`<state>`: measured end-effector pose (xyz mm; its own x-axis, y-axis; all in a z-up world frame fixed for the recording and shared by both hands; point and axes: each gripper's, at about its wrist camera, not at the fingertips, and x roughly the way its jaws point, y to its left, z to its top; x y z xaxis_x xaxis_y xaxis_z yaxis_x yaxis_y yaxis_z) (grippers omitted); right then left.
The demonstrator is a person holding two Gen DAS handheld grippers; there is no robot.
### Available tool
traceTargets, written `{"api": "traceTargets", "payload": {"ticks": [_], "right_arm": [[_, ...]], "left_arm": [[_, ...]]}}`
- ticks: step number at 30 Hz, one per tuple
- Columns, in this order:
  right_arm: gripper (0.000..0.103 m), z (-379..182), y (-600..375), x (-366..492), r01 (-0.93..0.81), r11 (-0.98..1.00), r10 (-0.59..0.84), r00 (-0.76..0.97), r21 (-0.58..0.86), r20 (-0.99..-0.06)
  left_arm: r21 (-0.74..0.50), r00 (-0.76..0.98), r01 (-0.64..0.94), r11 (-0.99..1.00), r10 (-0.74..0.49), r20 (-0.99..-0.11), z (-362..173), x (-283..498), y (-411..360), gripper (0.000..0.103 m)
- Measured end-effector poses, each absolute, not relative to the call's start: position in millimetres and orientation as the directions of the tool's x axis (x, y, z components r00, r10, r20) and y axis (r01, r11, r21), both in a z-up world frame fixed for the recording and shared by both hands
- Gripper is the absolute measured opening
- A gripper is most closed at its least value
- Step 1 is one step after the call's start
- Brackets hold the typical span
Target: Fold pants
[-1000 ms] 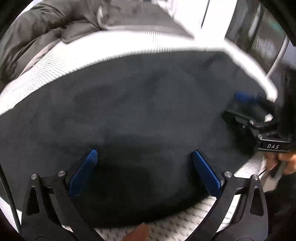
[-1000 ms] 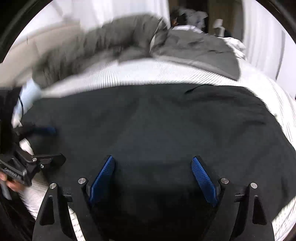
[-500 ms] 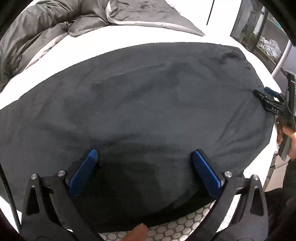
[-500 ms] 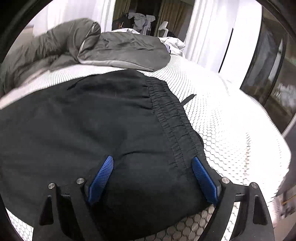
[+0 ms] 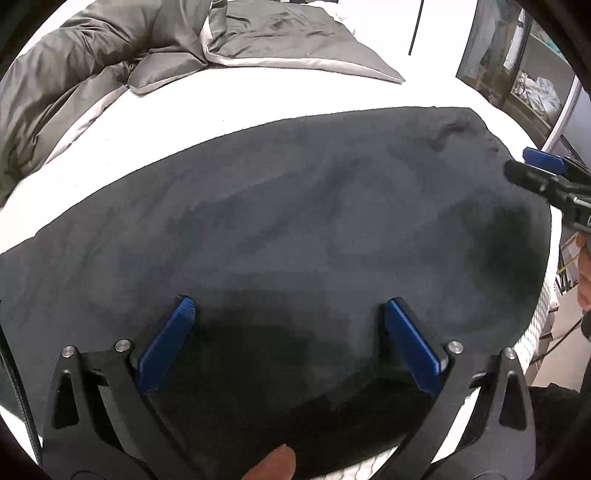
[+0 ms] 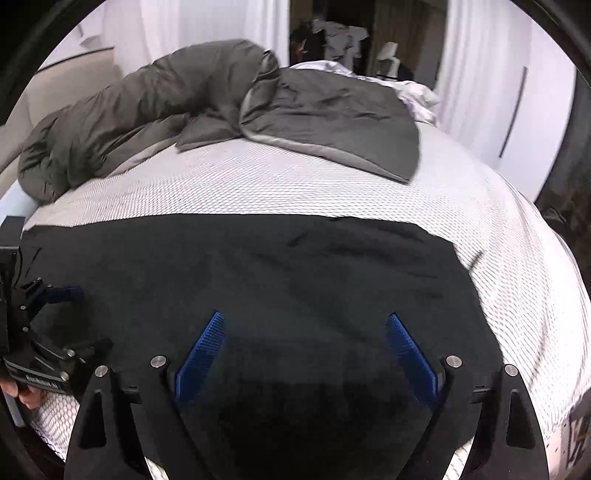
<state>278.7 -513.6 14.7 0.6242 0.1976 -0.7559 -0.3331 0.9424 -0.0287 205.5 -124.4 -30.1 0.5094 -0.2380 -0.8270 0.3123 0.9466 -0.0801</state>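
Both claws, left claw [image 5: 284, 332] and right claw [image 6: 304, 350], hang wide open over the black pants [image 6: 258, 280] on the bed [image 6: 295, 184]; the right one is opening wider. Neither holds anything. Grab matching near edges, then fold evenly.

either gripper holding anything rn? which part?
Nothing held. Left gripper open, right gripper opening, both above the flat black fabric pants; no cloth between the pads.

White honeycomb-textured bed [image 6: 295, 184], rumpled grey duvet [image 6: 184, 107], white curtains [image 6: 207, 26], dark doorway [image 6: 332, 22] behind.
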Motion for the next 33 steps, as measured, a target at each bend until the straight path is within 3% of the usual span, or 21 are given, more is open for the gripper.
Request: {"api": "traceTargets", "payload": {"ticks": [5, 10, 13, 15, 17, 20, 24, 29, 33], "right_arm": [[0.092, -12.3, -488.9, 309.9, -0.422, 0.904, 0.212, 0.572, -0.063, -0.793], [0.093, -54.1, -507.5, 344.8, -0.428, 0.878, 0.068, 0.554, -0.214, -0.83], [0.066, -43.2, -566.6, 369.8, -0.353, 0.935, 0.161, 0.501, -0.031, -0.85], [0.06, -40.6, -579.6, 369.8, -0.345, 0.939, 0.175, 0.5, -0.01, -0.848], [0.063, -42.5, -573.0, 363.0, -0.362, 0.93, 0.144, 0.513, -0.062, -0.846], [0.081, -38.4, -548.7, 355.5, -0.383, 0.913, 0.099, 0.546, -0.143, -0.832], [0.085, -18.1, -513.1, 342.1, -0.452, 0.889, 0.224, 0.573, -0.077, -0.789], [0.087, -24.7, -446.0, 343.6, -0.552, 0.827, 0.271, 0.555, -0.104, -0.786], [0.088, -53.8, -427.8, 350.7, -0.589, 0.788, 0.204, 0.526, -0.18, -0.826]], "left_arm": [[-0.097, 0.49, 0.274, 0.957, -0.226, -0.842, -40.6, 220.6, -133.1, 0.102], [-0.063, 0.478, 0.271, 0.96, -0.191, -0.857, -49.4, 224.6, -136.2, 0.102], [-0.047, 0.485, 0.282, 0.958, -0.184, -0.855, -51.4, 218.3, -129.8, 0.102], [-0.038, 0.495, 0.282, 0.959, -0.179, -0.851, -51.4, 214.0, -123.7, 0.102], [-0.033, 0.5, 0.275, 0.961, -0.172, -0.849, -51.7, 211.2, -117.8, 0.102], [-0.048, 0.487, 0.261, 0.964, -0.174, -0.856, -45.1, 208.1, -112.2, 0.102], [-0.053, 0.514, 0.29, 0.956, -0.202, -0.834, -21.5, 223.5, -122.6, 0.102], [0.068, 0.521, 0.288, 0.955, -0.097, -0.848, -31.1, 272.3, -140.5, 0.102], [-0.029, 0.456, 0.288, 0.957, -0.164, -0.875, -55.3, 286.5, -121.3, 0.103]]}}
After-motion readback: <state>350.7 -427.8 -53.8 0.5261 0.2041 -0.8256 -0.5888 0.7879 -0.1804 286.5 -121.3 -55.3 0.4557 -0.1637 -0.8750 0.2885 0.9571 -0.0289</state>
